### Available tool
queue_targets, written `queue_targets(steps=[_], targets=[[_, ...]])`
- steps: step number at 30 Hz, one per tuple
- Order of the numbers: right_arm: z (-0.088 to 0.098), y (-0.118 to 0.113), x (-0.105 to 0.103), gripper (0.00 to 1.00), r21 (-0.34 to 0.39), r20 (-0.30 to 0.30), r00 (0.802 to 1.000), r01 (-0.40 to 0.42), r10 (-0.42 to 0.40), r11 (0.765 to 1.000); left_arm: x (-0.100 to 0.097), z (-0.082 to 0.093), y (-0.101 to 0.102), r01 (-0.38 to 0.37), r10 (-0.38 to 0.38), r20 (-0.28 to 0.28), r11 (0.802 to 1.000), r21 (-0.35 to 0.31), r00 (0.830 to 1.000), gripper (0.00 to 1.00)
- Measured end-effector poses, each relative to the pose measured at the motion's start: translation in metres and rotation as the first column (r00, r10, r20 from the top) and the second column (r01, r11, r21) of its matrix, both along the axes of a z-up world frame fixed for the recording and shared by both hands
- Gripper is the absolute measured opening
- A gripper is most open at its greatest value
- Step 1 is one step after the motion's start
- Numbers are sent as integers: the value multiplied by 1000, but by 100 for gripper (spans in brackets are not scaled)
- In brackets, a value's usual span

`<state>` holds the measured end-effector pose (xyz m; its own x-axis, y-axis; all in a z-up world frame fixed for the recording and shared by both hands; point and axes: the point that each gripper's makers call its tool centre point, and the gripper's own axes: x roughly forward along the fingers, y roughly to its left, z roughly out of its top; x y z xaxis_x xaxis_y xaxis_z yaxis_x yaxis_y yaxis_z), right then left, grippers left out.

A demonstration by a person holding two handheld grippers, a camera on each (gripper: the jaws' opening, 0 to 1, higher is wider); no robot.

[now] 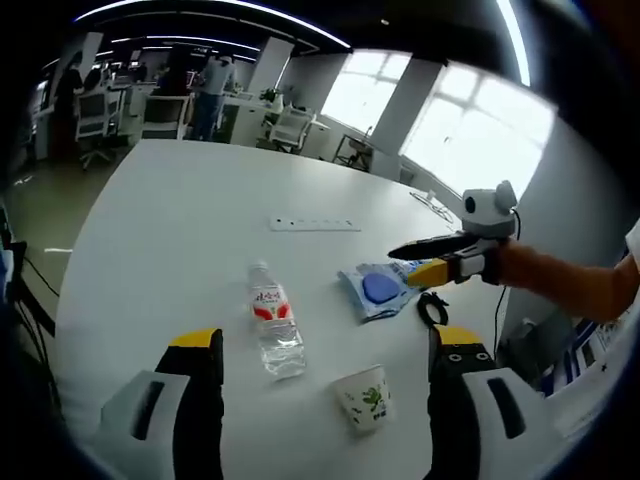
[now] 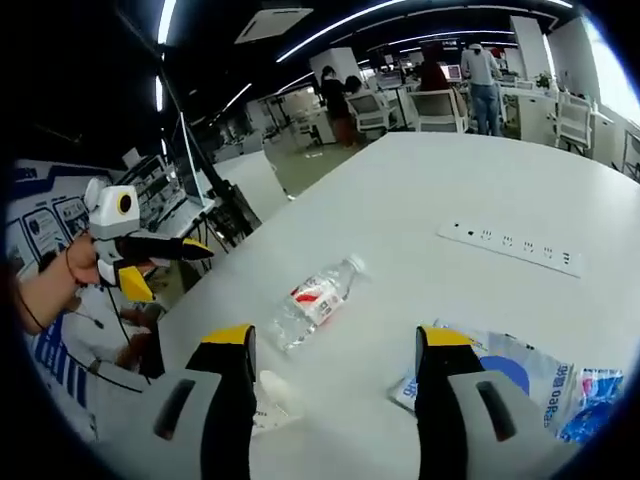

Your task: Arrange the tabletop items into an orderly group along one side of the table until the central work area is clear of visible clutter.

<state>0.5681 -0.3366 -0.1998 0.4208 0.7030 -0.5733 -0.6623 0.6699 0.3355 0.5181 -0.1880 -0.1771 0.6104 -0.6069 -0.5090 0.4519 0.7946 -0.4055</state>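
Note:
A clear water bottle (image 1: 275, 325) with a red label lies on its side on the white table (image 1: 180, 230), just ahead of my open left gripper (image 1: 325, 340). A paper cup (image 1: 365, 398) with a green print stands between the left gripper's jaws. A blue packet (image 1: 380, 290) and a black cable loop (image 1: 432, 308) lie to the right, under my right gripper (image 1: 402, 266), which hovers with its jaws apart. In the right gripper view, the bottle (image 2: 315, 297), cup (image 2: 272, 400) and packet (image 2: 510, 375) lie around my open, empty right gripper (image 2: 335, 340).
A white power strip (image 1: 314, 224) lies flat further across the table (image 2: 515, 245). A hand holds the left gripper (image 2: 180, 272) beyond the table's edge. Office chairs, desks and people stand far off. Bright windows line one side.

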Motion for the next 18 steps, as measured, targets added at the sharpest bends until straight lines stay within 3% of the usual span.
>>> queue_targets(steps=[10,18], targets=[[-16,23,15,63,17,-46,999,-10,11,1000,5,-7,17,-28,28,-4,999,-27,1000,86],[-35,42,39,62,45,-94,995,-6,10,999,9,-9,25,-52,52,1,997,-58,999,86]])
